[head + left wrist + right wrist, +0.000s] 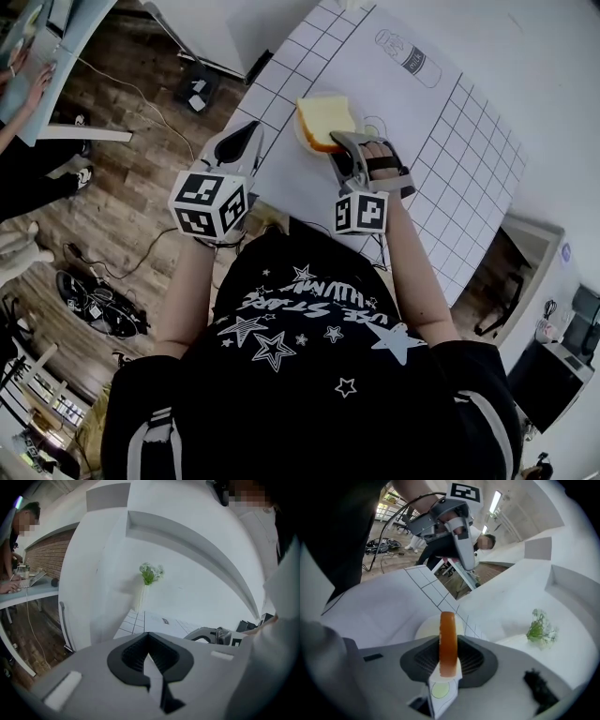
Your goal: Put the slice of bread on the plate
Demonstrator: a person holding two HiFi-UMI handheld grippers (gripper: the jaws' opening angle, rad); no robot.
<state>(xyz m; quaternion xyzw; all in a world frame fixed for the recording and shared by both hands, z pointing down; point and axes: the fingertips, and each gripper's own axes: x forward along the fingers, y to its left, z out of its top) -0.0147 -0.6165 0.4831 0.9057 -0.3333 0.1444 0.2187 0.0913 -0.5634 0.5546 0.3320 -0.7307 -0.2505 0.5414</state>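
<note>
A slice of bread (325, 119) with a brown crust hangs just above a cream plate (300, 137) on the gridded table mat. My right gripper (343, 150) is shut on the slice's near edge. In the right gripper view the bread (448, 630) stands edge-on between the dark pads (423, 657), with the plate (425, 629) right behind it. My left gripper (246, 134) hovers at the table's left edge, left of the plate, jaws together and holding nothing. In its own view the left gripper (149, 654) is shut, and the right gripper (211, 634) shows at the right.
The white mat (441, 122) carries a drawn bottle outline (410, 52). A white vase with a green sprig (149, 573) stands at the table's far side. Left of the table lie wooden floor, cables (103, 309) and a desk with a person's hands (23, 80).
</note>
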